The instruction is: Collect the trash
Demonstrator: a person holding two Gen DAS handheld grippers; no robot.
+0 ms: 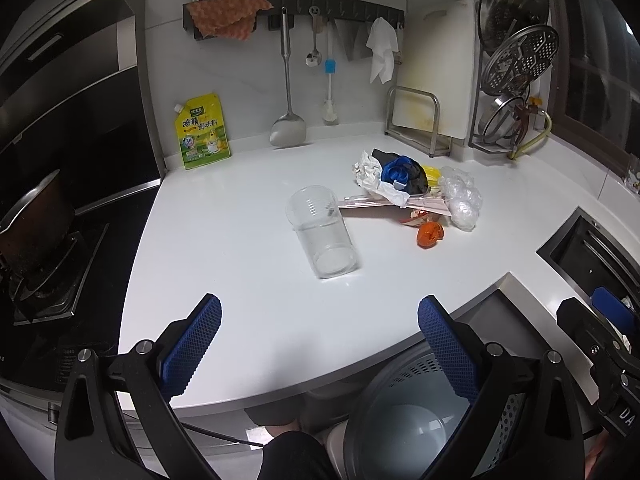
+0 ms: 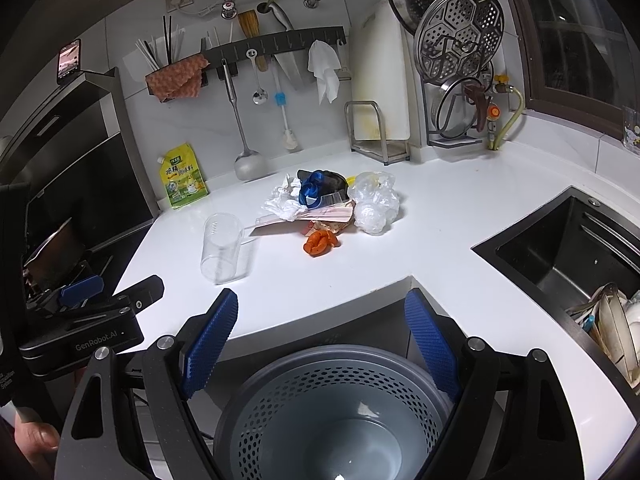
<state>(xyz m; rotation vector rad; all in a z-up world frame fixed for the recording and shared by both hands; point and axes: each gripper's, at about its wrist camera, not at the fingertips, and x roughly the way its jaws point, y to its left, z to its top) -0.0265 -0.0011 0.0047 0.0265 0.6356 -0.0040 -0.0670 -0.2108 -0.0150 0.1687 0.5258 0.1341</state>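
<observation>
Both held wide and empty: left hand-held gripper (image 1: 320, 344) low in the left wrist view, right hand-held gripper (image 2: 322, 336) low in the right wrist view, neither touching anything. Hovered at the near edge of the white desk (image 1: 240, 320), above the grey perforated plastic bin (image 2: 332, 412), itself empty as far as could be seen.

Lay on its side near the centre of the frame: 1 clear plastic cup (image 1: 322, 234), apart from the rest. Long axis ran from upper left to lower right in the left wrist view, open mouth toward the back wall, closed base toward the camera.

Sat right of centre, well apart from both grippers: a heap of trash with crumpled white paper (image 1: 374, 178), a blue plastic ring-shaped piece (image 1: 396, 172), a crumpled clear plastic bag (image 1: 460, 196), flat pink-and-white paper strips (image 1: 372, 202) pointing left toward the cup and apparently touching it, and orange peel (image 1: 430, 234) at the near edge.

Likely risks, judged only from the layout: cup could roll or squirt sideways if pinched across its round wall, being light and slick; could also crush. Strips lying flat would be hard to get under. Loose heap might scatter or drop pieces off the desk edge beside the bin, not into it. Thin bag might slip from the pads.
</observation>
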